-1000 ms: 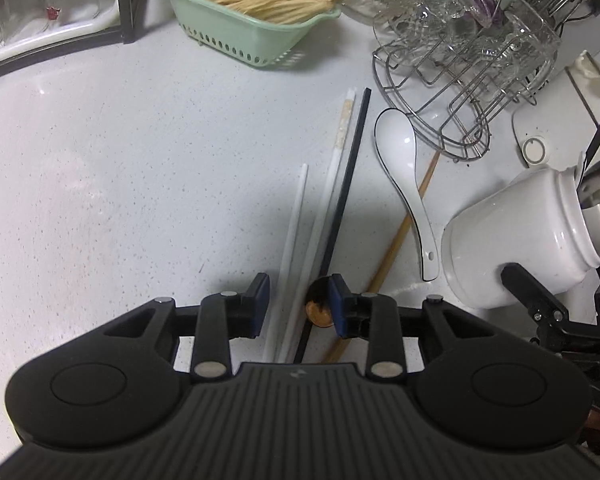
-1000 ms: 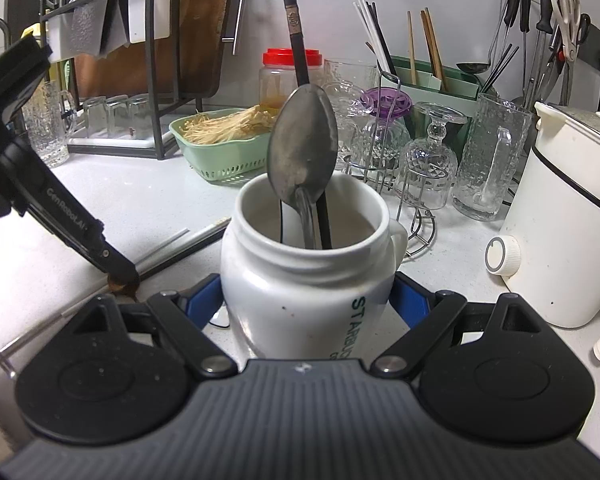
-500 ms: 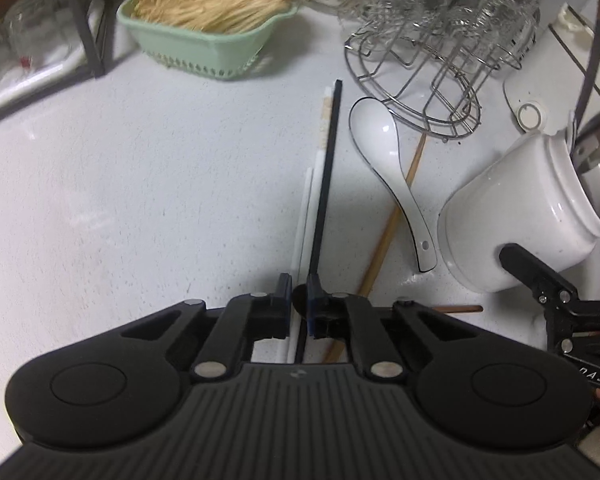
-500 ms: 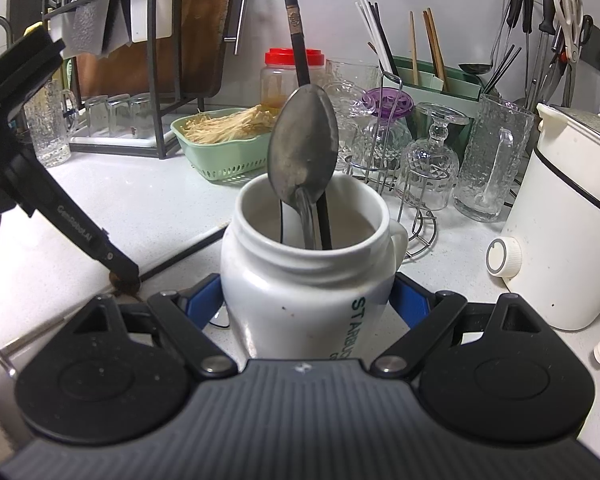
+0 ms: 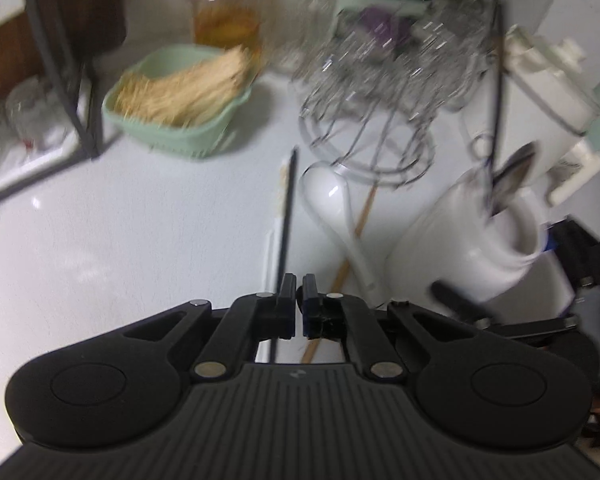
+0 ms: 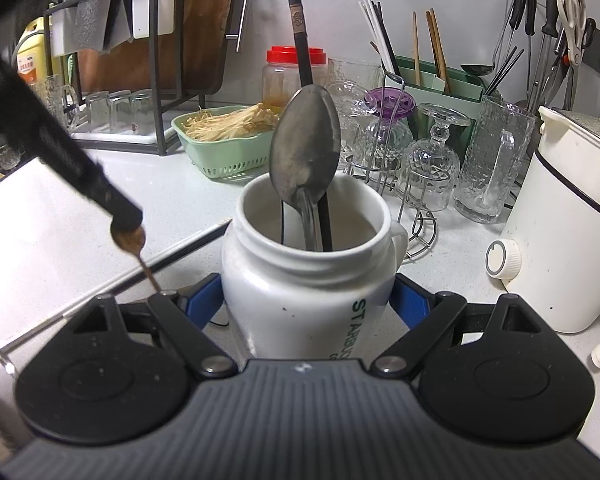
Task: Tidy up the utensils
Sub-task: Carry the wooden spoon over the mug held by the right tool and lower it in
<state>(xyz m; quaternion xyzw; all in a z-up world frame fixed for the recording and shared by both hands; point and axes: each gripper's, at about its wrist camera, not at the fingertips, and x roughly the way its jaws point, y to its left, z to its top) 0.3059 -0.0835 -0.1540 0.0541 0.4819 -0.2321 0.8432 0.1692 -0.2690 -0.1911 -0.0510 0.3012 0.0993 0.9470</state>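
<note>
Lifting small brown spoon [image 6: 130,240] with left hand-held gripper [image 5: 299,294], clamped on its bowl. Right hand-held gripper [image 6: 306,304] grips white jar [image 6: 308,280], centre of table [image 6: 40,220]. Done: metal spoon [image 6: 304,148], black chopstick [image 6: 306,80] in jar. Left on table: chopsticks [image 5: 286,208], white soup spoon [image 5: 332,208].

light: even indoor | left view: motion-blurred | right view: sharp | edges: fisheye-bent

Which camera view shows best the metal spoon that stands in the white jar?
The right wrist view: the metal spoon stands sharp and central, bowl up, in the white jar. The left wrist view shows only its blurred bowl above the jar's rim.
</note>
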